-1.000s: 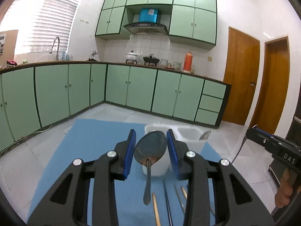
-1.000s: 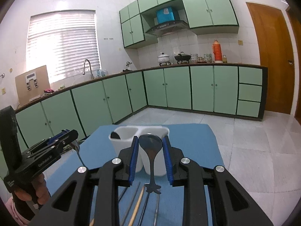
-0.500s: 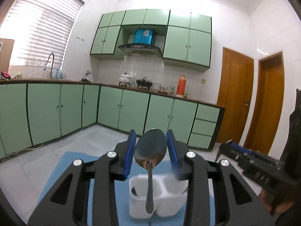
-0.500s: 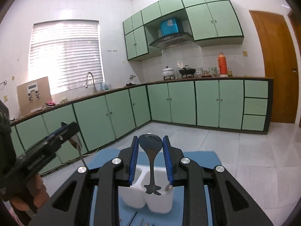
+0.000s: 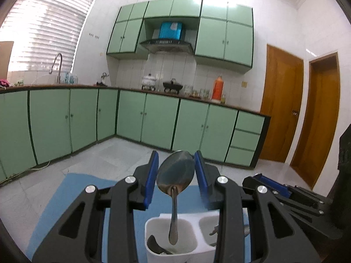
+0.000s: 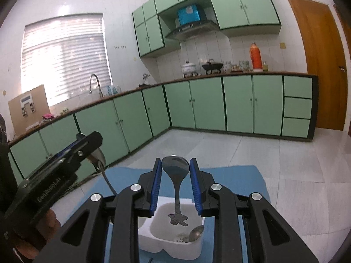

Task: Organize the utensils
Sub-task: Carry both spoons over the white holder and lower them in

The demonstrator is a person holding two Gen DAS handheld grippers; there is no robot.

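My left gripper (image 5: 176, 171) is shut on the bowl of a large metal spoon (image 5: 175, 175). Its handle hangs down over the left compartment of the white two-compartment holder (image 5: 153, 225), where a dark utensil lies. My right gripper (image 6: 175, 173) is shut on the bowl of a dark metal spoon (image 6: 175, 168) with a decorative handle end. That handle hangs over the holder's (image 6: 166, 244) right compartment, where another small spoon (image 6: 196, 232) rests. Each gripper shows at the edge of the other's view: the left one (image 6: 87, 146) and the right one (image 5: 263, 183).
The holder stands on a blue mat (image 5: 72, 192) on a pale tiled surface. Green kitchen cabinets (image 5: 153, 118), a counter with pots and an orange flask (image 5: 217, 87), and wooden doors (image 5: 283, 105) lie beyond.
Both grippers have risen and moved forward over the holder with their spoons. The loose utensils on the mat have dropped out of view, and the handles now hang over the compartments.
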